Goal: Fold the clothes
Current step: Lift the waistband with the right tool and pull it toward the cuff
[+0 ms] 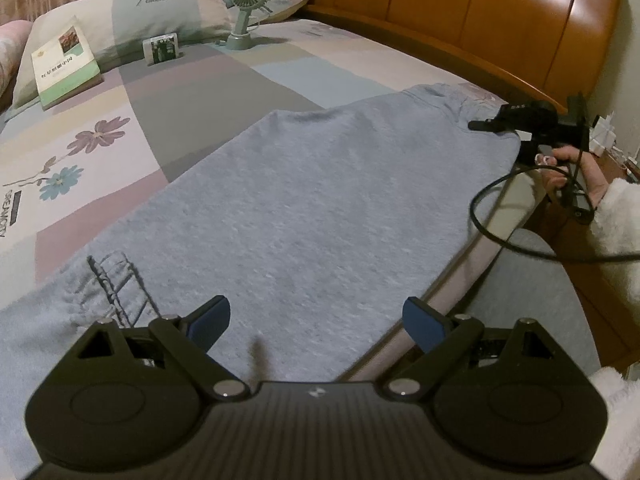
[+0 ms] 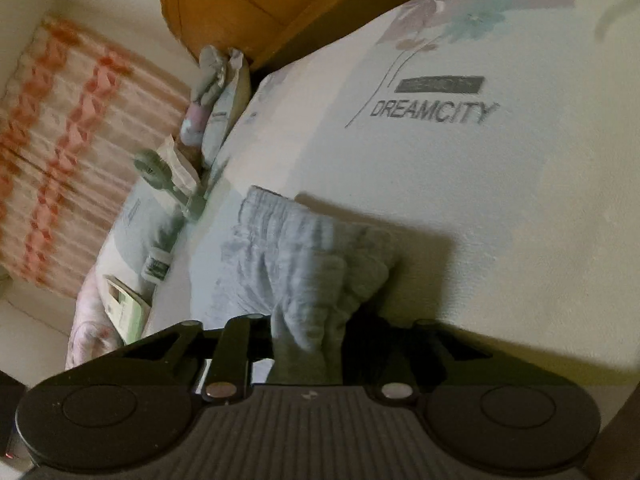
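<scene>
A grey garment [image 1: 304, 200] lies spread flat along the near side of the bed, with a gathered, drawstring end [image 1: 108, 280] at the lower left. My left gripper [image 1: 316, 314] hovers open just above its near part, blue pads [image 1: 212, 322] wide apart and nothing between them. At the garment's far end, my right gripper [image 1: 482, 125] meets the cloth's edge, held by a hand [image 1: 576, 172]. In the right wrist view the right gripper [image 2: 308, 336] is shut on a bunched fold of the grey garment [image 2: 296, 256], which hides the fingertips.
A patterned bedsheet [image 1: 200, 92] covers the bed, with a wooden headboard [image 1: 480, 12] behind. A book [image 1: 64, 64], a small box [image 1: 161, 49] and a green desk fan [image 1: 246, 4] sit near the pillow [image 1: 160, 12]. A black cable [image 1: 500, 220] loops past the bed edge.
</scene>
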A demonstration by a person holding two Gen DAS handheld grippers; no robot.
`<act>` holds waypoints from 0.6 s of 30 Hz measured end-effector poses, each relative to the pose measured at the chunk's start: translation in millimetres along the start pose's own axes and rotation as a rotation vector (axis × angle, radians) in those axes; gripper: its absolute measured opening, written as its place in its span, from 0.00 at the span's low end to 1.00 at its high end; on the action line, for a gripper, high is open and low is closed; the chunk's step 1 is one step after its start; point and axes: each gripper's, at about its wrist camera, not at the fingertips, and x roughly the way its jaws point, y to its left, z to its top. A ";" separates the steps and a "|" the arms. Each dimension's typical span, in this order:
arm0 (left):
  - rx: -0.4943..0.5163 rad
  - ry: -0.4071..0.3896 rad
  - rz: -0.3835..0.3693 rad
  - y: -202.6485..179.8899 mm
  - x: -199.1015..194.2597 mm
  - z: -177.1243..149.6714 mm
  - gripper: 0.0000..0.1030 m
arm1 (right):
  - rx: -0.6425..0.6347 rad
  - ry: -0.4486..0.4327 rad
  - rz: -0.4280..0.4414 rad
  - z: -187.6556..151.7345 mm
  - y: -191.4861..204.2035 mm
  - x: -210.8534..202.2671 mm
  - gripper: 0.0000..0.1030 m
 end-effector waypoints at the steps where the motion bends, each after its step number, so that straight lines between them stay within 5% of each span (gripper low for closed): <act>1: 0.000 -0.002 0.002 0.9 -1.3 -0.4 0.90 | -0.008 0.000 -0.011 -0.7 2.1 0.4 0.19; 6: 0.011 0.001 0.026 5.5 -8.7 -0.8 0.90 | -0.142 -0.014 -0.099 -4.0 30.7 -3.4 0.19; 18: 0.016 -0.006 0.065 19.5 -27.6 -8.1 0.90 | -0.502 -0.047 -0.128 -21.1 124.6 -23.2 0.19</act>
